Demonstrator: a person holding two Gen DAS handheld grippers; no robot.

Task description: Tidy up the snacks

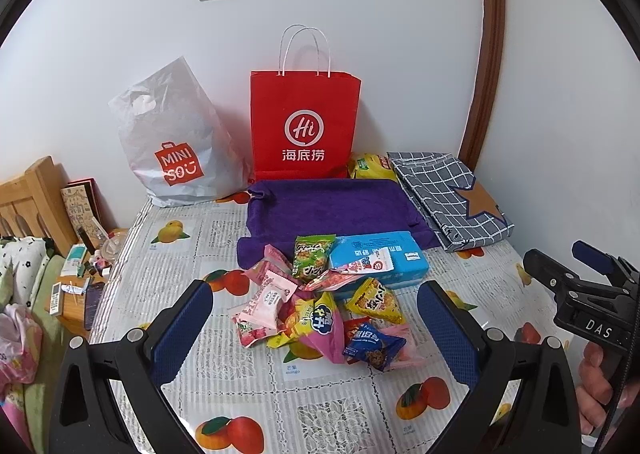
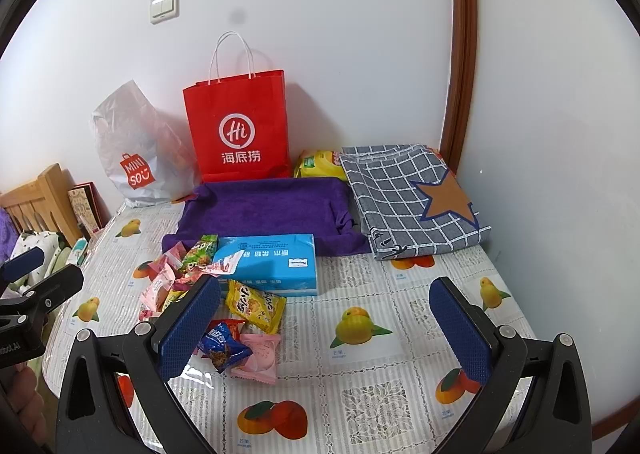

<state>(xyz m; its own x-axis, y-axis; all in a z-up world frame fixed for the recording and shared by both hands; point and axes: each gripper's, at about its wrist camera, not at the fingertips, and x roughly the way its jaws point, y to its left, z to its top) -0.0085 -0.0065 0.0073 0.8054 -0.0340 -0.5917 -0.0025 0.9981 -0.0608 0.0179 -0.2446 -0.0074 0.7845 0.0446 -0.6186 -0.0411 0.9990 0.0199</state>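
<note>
A pile of small snack packets [image 1: 316, 310] lies on the fruit-print tablecloth [image 1: 320, 406], in pink, yellow, green and blue wrappers. The pile also shows in the right wrist view [image 2: 224, 314]. A blue tissue pack [image 1: 378, 258] lies just behind the pile. My left gripper [image 1: 316, 328] is open and empty, with its fingers on either side of the pile. My right gripper [image 2: 324, 326] is open and empty to the right of the pile, its left finger [image 2: 188, 330] beside a blue packet [image 2: 224, 346].
A red paper bag [image 1: 304, 122] and a white MINISO plastic bag [image 1: 176, 142] stand against the wall. A purple towel [image 1: 332, 206] and a folded checked cloth [image 1: 448, 198] lie behind the snacks. A yellow packet [image 1: 370, 166] sits by the red bag. A cluttered wooden stand is at left.
</note>
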